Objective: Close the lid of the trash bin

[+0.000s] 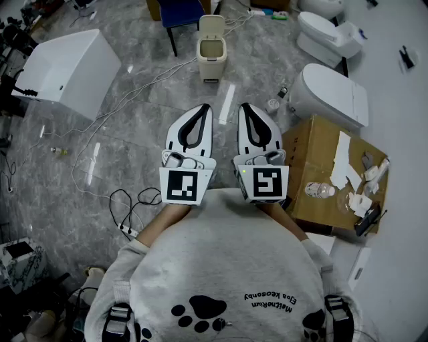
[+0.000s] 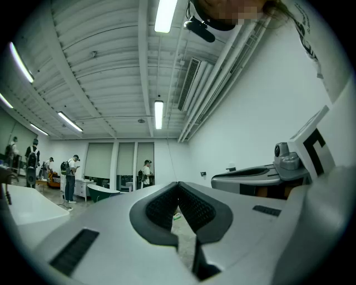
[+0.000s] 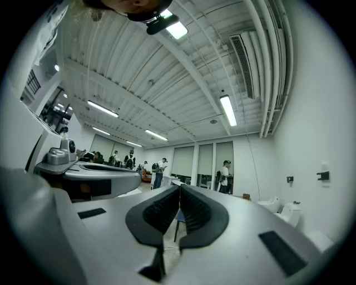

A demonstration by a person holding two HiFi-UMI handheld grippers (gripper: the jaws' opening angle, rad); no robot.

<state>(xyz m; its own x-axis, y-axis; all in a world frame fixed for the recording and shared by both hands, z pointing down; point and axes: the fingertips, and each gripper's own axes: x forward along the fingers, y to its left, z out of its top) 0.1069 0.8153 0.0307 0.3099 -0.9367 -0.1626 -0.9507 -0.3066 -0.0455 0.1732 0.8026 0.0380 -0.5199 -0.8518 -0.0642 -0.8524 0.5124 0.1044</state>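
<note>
A cream plastic trash bin point(image 1: 212, 57) is seen standing on the grey marbled floor point(image 1: 134, 120), well ahead of both grippers. Its hinged lid point(image 1: 212, 25) is raised upright behind the opening. The left gripper point(image 1: 203, 108) and the right gripper point(image 1: 245, 107) are held side by side in front of the person's grey sweatshirt point(image 1: 221, 267), pointed toward the bin and well apart from it. In each gripper view the ribbed black pads point(image 2: 161, 209) are brought together at the tips, with nothing gripped between them.

A blue chair point(image 1: 182, 12) is placed just behind the bin, and a white box-shaped cabinet point(image 1: 70, 67) is found at the left. Two white toilets point(image 1: 331, 93) are set at the right. Near them is a brown cardboard box point(image 1: 309, 143) on which scraps of white paper and a clear plastic bottle point(image 1: 318, 190) are laid. White cables point(image 1: 107, 117) are trailed over the floor left of the bin. Only floor, marked by a streak of reflected light, lies between the grippers and the bin.

The chair is cut off by the top edge. The bin's inside cannot be made out. The person's hands are hidden behind the marker cubes, and in the gripper views the floor is mostly covered by the jaws.
</note>
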